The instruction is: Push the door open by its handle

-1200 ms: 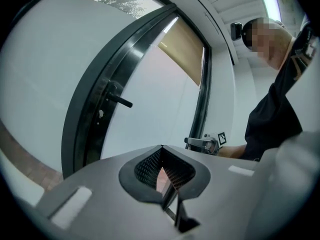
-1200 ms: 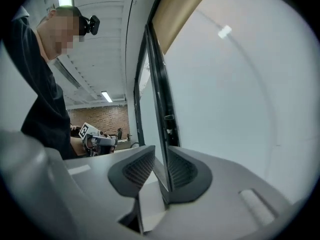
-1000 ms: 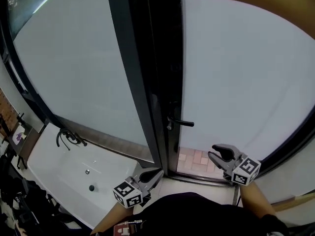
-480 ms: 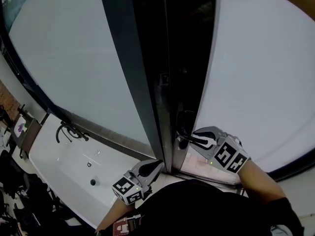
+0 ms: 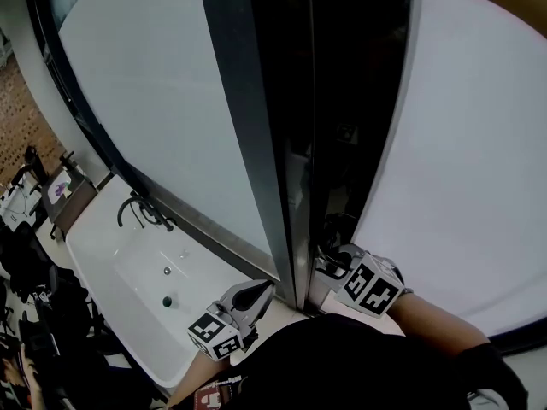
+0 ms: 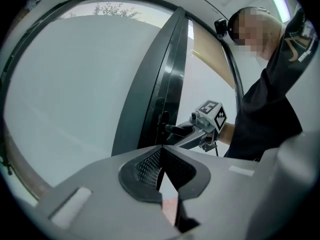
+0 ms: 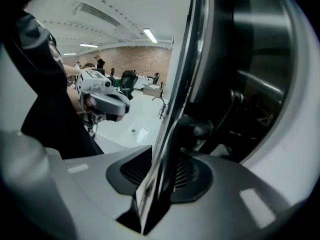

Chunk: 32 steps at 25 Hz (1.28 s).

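Note:
The door is a frosted glass leaf (image 5: 466,152) hung beside a dark frame post (image 5: 256,143), with a dark gap open between them. Its black lever handle (image 6: 174,129) sticks out from the leaf's edge (image 7: 200,129). My right gripper (image 5: 329,259) (image 6: 192,133) is at that lever. Its jaws have just been closing, and the lever runs between the pads, which press on it. My left gripper (image 5: 252,297) hangs low beside the frame post, apart from the door. Its pads (image 6: 161,156) meet at the tips with nothing between them.
A white sink (image 5: 128,267) with a black tap (image 5: 141,212) lies left of the door, below a fixed frosted panel (image 5: 145,84). Chairs and people in an office show at the far left (image 5: 26,263). The person's dark sleeve (image 5: 444,370) fills the bottom.
My right gripper has swung in from the lower right onto the door handle. The door leaf has moved away from the frame and the dark gap has widened. The left gripper has hardly shifted.

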### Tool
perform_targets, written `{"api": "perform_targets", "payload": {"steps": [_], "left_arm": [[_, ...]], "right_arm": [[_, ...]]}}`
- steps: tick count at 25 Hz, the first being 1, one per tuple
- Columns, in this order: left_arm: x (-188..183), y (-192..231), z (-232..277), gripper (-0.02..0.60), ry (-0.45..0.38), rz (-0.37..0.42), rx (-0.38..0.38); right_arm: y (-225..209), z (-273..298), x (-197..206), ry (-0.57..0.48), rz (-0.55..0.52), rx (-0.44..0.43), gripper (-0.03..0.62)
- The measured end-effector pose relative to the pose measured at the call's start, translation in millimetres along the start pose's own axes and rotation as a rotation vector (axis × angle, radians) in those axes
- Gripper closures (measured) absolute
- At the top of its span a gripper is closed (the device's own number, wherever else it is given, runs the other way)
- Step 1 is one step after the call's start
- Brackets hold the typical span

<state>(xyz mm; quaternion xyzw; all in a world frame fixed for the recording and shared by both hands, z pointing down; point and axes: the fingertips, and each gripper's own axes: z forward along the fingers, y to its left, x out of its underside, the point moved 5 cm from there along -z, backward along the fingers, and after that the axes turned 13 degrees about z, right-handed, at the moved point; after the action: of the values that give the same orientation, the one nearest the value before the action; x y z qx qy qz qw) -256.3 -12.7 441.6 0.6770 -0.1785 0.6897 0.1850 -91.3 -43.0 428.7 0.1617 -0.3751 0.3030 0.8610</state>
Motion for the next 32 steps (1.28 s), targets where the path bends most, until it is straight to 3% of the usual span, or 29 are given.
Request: {"api": "perform_targets", "payload": {"steps": [4, 8, 12, 16, 32], "left_arm": [[3, 9, -14, 0.586, 0.019, -0.022, -0.013], [11, 21, -19, 0.586, 0.023, -0.037, -0.001], [8, 29, -15, 0.586, 0.043, -0.044, 0.016], [8, 30, -15, 0.586, 0.063, -0.063, 0.028], [8, 40, -2, 0.586, 0.116, -0.089, 0.009]], "right_arm": [[6, 10, 3, 0.058, -0.036, 0.060, 0.487], [2, 15, 2, 0.021, -0.049, 0.130, 0.485], [-1, 15, -1, -0.041, -0.031, 0.115, 0.485], [2, 15, -6, -0.154, 0.054, 0.034, 0.474], [-10, 13, -5, -0.488, 0.098, 0.012, 0.477]]}}
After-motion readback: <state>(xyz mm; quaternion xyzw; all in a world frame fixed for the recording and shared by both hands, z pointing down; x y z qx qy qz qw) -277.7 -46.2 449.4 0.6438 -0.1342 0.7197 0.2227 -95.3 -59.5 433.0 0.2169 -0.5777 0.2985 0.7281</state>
